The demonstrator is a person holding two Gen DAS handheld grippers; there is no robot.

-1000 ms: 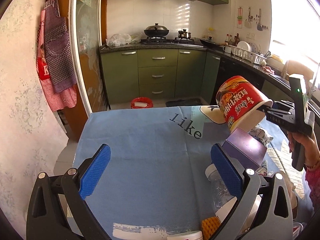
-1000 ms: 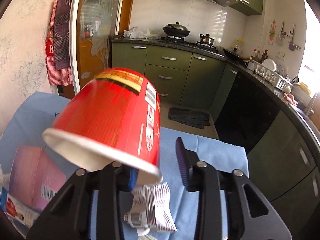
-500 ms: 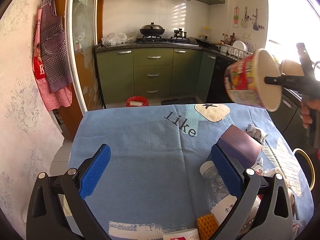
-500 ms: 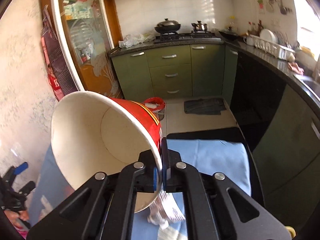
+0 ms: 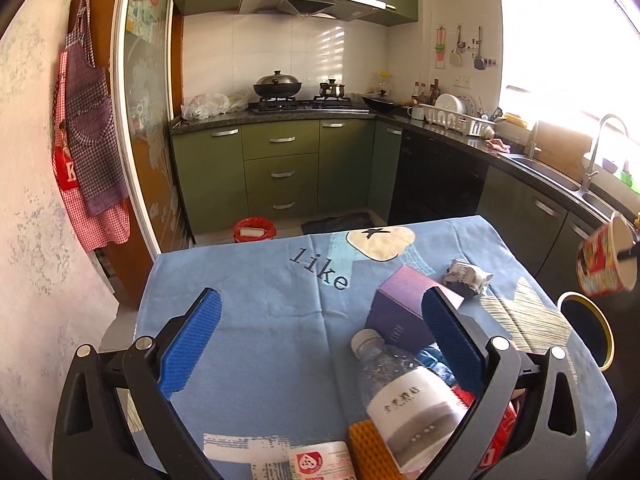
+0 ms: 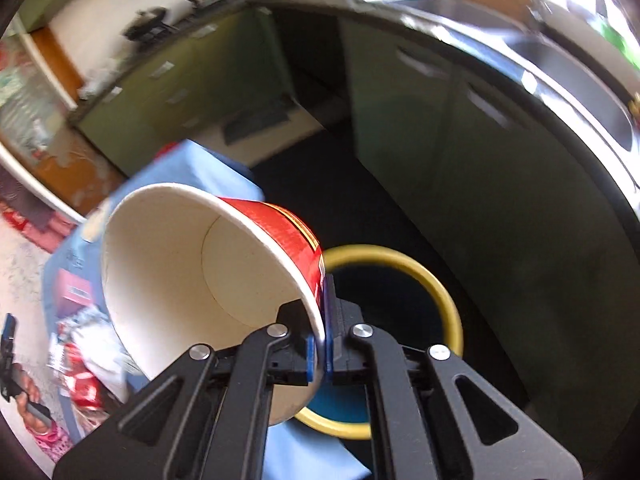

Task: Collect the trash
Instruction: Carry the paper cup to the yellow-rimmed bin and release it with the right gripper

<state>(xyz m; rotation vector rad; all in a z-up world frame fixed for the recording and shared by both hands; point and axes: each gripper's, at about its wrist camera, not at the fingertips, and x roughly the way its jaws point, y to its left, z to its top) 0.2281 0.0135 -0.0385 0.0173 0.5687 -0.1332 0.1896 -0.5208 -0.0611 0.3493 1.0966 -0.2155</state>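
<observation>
We hold one red noodle cup (image 6: pixel 192 280) by its rim in the right gripper (image 6: pixel 318 344); its fingers (image 6: pixel 308 354) are pinched nearly together, one inside the cup wall and one outside. The cup is tilted, its empty white inside facing the camera, in the air just above and beside the one bin (image 6: pixel 444 296) with the yellow rim. In the left wrist view the cup (image 5: pixel 604 264) hangs past the right edge of the tabletop (image 5: pixel 260 300), above that bin (image 5: pixel 600 328).

Measured from the bin, the other trash lies on the near-right part of the blue cloth: one crumpled wrapper (image 5: pixel 466 276) closest, one purple box (image 5: pixel 404 312) beyond it, one clear plastic bottle (image 5: pixel 400 388) with a white label nearer us, plus one orange waffle-textured piece (image 5: pixel 368 452) and some red packets, partly hidden.

The left gripper (image 5: pixel 320 336) hovers over the cloth, its fingers (image 5: pixel 192 340) spread wide with nothing between them. The half of the cloth farthest from the bin is bare up to its edges. Between bin and green cabinets lies dark floor.
</observation>
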